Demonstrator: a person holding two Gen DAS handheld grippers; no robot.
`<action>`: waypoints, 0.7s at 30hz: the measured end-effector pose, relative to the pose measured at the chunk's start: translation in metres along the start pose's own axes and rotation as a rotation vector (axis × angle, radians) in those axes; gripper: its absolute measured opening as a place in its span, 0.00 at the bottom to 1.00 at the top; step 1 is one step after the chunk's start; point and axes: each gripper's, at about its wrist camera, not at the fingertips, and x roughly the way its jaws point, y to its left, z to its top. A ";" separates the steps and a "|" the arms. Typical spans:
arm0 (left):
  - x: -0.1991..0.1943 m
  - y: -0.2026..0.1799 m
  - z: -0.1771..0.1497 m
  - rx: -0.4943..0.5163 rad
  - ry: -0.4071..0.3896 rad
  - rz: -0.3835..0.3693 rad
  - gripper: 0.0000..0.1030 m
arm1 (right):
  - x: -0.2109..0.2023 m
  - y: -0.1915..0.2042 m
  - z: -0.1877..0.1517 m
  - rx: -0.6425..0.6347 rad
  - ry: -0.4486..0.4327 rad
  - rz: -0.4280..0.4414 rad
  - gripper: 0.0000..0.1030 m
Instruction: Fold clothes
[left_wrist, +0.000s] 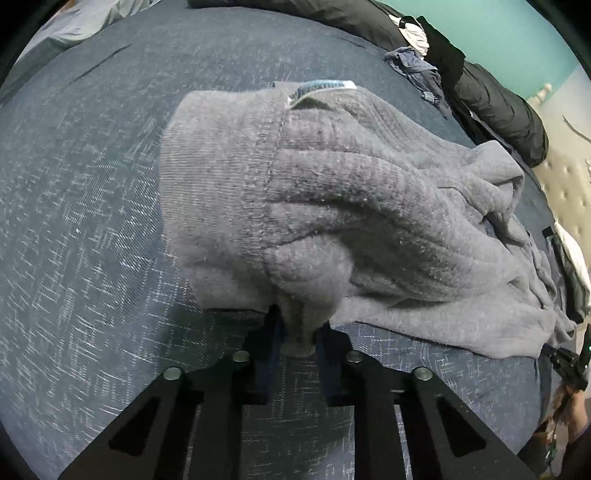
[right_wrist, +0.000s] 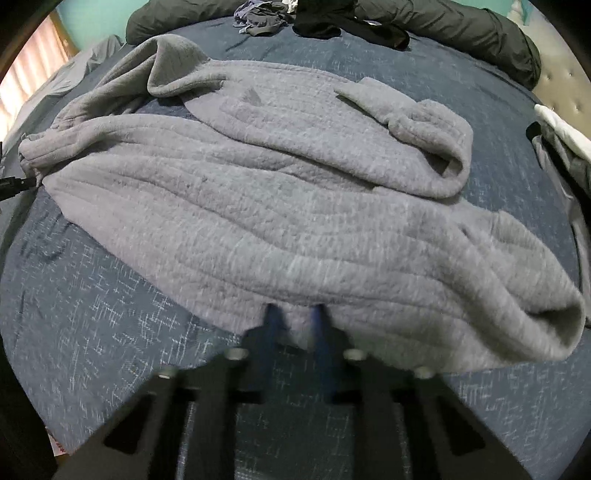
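Left wrist view looks down on a grey fleece sweater (left_wrist: 351, 206) that fills the middle and right of the frame and lies on a dark blue bedspread (left_wrist: 85, 229) with a pale crosshatch pattern. The left gripper (left_wrist: 297, 332), at lower centre, has its fingers pinched on a fold of the sweater's ribbed hem, and cloth bunches between them. A blue-lined tag (left_wrist: 325, 85) sticks up at the top edge of the garment. At upper right a dark jacket (left_wrist: 498, 107) and a crumpled blue garment (left_wrist: 417, 70) lie along the bed's far side.

Right wrist view shows the same sweater (right_wrist: 295, 206) spread across the bedspread (right_wrist: 92, 314), one sleeve (right_wrist: 424, 140) folded over at upper right. The right gripper (right_wrist: 295, 321), blurred at lower centre, has its fingers closed on the near edge of the sweater.
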 end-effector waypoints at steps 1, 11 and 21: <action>-0.004 -0.001 0.001 0.010 -0.004 0.002 0.13 | -0.003 -0.001 0.001 0.003 -0.009 -0.003 0.00; -0.073 -0.009 0.007 0.083 -0.064 0.006 0.07 | -0.070 -0.016 0.009 0.025 -0.141 -0.026 0.00; -0.119 -0.043 0.009 0.167 -0.080 0.034 0.07 | -0.069 0.003 0.002 -0.008 -0.100 0.100 0.19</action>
